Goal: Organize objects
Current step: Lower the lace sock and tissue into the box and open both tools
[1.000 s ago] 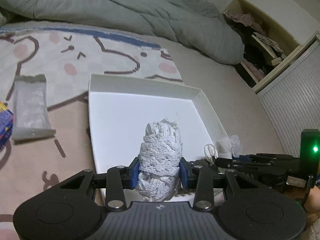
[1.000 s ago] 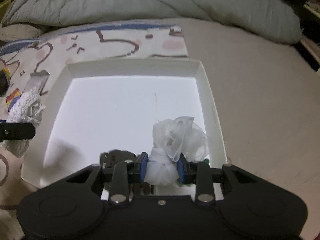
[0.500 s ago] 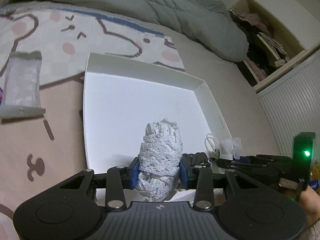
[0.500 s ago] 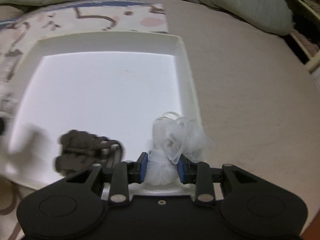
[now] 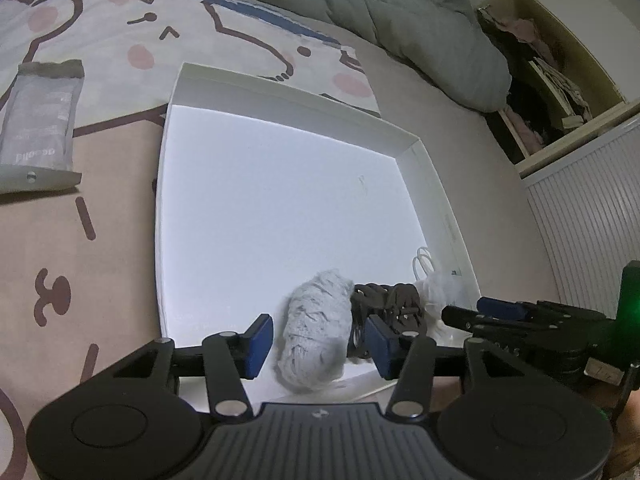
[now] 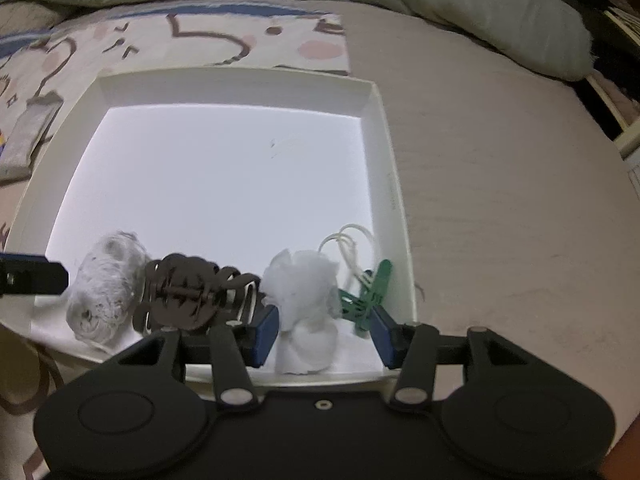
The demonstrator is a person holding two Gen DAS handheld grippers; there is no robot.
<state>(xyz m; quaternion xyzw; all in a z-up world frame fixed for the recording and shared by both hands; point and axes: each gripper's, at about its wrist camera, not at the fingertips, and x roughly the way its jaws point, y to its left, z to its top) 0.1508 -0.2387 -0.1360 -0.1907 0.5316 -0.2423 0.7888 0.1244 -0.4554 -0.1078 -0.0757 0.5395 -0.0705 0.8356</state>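
Observation:
A white tray [image 5: 280, 88] lies on the bed. Along its near edge lies a grey-white lace roll [image 5: 316, 340], between the blue pads of my left gripper [image 5: 320, 344]; the jaws are opening and clear of it on both sides. A dark brown lace bundle [image 5: 384, 312] touches the roll's right side. My right gripper [image 6: 324, 334] is opening too, around a white tulle bundle [image 6: 308, 300] that rests on the tray [image 6: 384, 160] floor, with a gap at the right pad. A green clip [image 6: 368, 296] and white loops [image 6: 348, 244] sit in the near right corner.
A grey sealed packet [image 5: 40, 120] lies left of the tray on the cartoon-printed blanket [image 5: 240, 28]. A grey duvet [image 5: 400, 20] is bunched behind. An open shelf with clothes [image 5: 552, 92] and a ribbed white panel [image 5: 592, 208] stand at the right.
Both grippers have let go: the lace roll and the tulle bundle, held upright before, now lie on the tray floor between parted pads. The left gripper sank slightly toward the tray.

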